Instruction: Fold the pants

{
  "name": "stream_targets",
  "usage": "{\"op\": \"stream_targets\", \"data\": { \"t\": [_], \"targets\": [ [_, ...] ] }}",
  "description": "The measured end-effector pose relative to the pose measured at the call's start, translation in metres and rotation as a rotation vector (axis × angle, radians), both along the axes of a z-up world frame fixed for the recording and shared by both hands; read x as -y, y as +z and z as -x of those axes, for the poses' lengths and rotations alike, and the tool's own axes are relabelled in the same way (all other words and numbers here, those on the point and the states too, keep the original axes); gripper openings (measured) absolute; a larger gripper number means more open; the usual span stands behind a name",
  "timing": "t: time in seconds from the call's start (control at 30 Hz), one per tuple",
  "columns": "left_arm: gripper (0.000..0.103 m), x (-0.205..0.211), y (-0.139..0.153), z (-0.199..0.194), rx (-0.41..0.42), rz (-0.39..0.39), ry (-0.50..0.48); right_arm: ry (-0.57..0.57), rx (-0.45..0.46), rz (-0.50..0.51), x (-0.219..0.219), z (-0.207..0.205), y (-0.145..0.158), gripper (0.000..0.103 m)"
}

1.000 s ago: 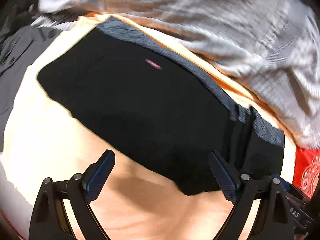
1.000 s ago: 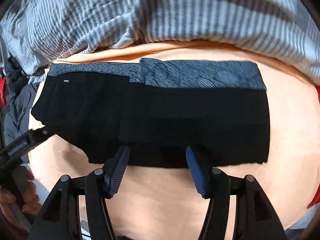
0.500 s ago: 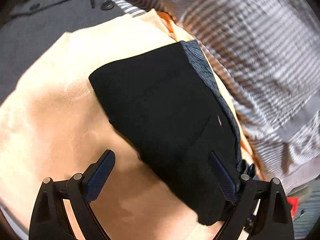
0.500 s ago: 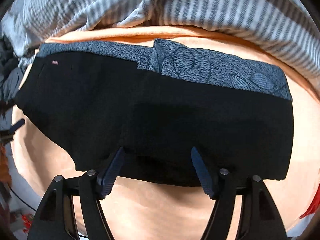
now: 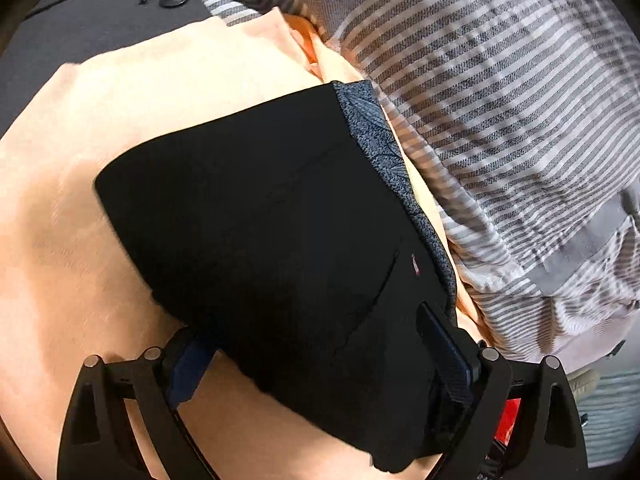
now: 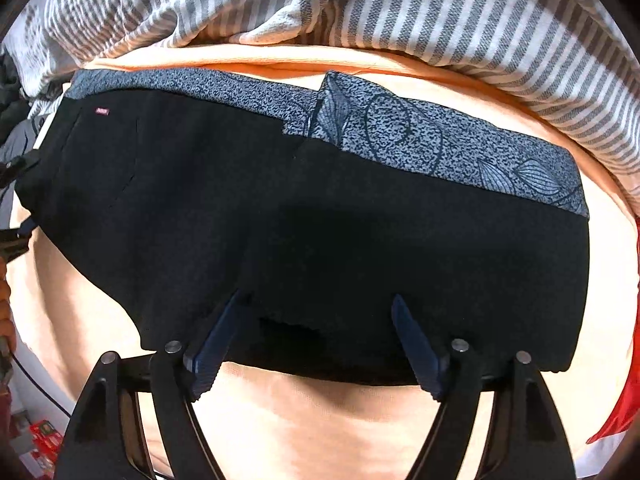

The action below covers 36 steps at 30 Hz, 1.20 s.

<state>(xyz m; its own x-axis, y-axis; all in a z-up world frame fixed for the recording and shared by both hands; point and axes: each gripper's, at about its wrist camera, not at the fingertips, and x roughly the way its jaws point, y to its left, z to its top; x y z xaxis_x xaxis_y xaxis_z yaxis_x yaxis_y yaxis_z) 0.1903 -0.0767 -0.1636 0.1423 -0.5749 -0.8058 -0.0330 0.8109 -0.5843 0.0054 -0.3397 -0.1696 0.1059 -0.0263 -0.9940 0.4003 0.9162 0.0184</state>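
The black pants (image 6: 304, 216) lie folded in a flat band on a peach cloth (image 6: 320, 432), with a blue-grey patterned strip (image 6: 440, 148) along the far edge and a small pink tag (image 6: 102, 111) at the left. My right gripper (image 6: 316, 336) is open, its fingers over the near hem. My left gripper (image 5: 316, 364) is open and straddles the left end of the pants (image 5: 280, 232); its left finger (image 5: 188, 372) is partly under the cloth edge. A little of the left gripper shows at the left edge of the right wrist view (image 6: 16, 200).
A grey and white striped blanket (image 6: 360, 12) is bunched along the far side of the peach cloth (image 5: 80, 240). A dark grey buttoned garment (image 5: 100, 4) lies beyond the left end. Red fabric (image 6: 624, 400) shows at the right edge.
My left gripper has swung round and moved in over the left end of the pants. My right gripper has moved forward until its fingers are over the near hem.
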Motion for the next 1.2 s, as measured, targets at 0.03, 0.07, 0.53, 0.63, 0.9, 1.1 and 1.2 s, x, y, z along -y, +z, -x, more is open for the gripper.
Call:
{"op": "stream_targets", "data": {
  "t": [0.03, 0.07, 0.53, 0.63, 0.9, 1.1, 1.2],
  "targets": [
    [0.095, 0.002, 0.000, -0.001, 0.003, -0.012, 0.009, 0.001, -0.001, 0.002, -0.001, -0.001, -0.001, 0.082],
    [0.095, 0.005, 0.000, -0.002, 0.006, -0.028, 0.019, 0.000, -0.001, 0.002, -0.005, -0.002, -0.002, 0.082],
    [0.027, 0.020, 0.030, 0.002, 0.107, -0.242, -0.046, 0.012, 0.069, -0.029, -0.034, -0.006, 0.013, 0.027],
    [0.025, 0.031, 0.052, 0.007, 0.161, -0.237, -0.079, -0.084, 0.042, -0.109, -0.020, -0.001, -0.016, 0.027],
    [0.024, 0.071, 0.111, 0.028, 0.280, -0.212, -0.187, -0.088, 0.093, -0.146, -0.019, 0.001, -0.019, 0.024],
    [0.024, 0.111, 0.133, 0.048, 0.344, -0.217, -0.309, -0.177, 0.142, -0.274, 0.014, 0.015, -0.017, 0.024],
    [0.024, 0.127, 0.138, 0.055, 0.361, -0.227, -0.346, -0.192, 0.194, -0.309, 0.026, 0.012, 0.001, 0.028]
  ]
}}
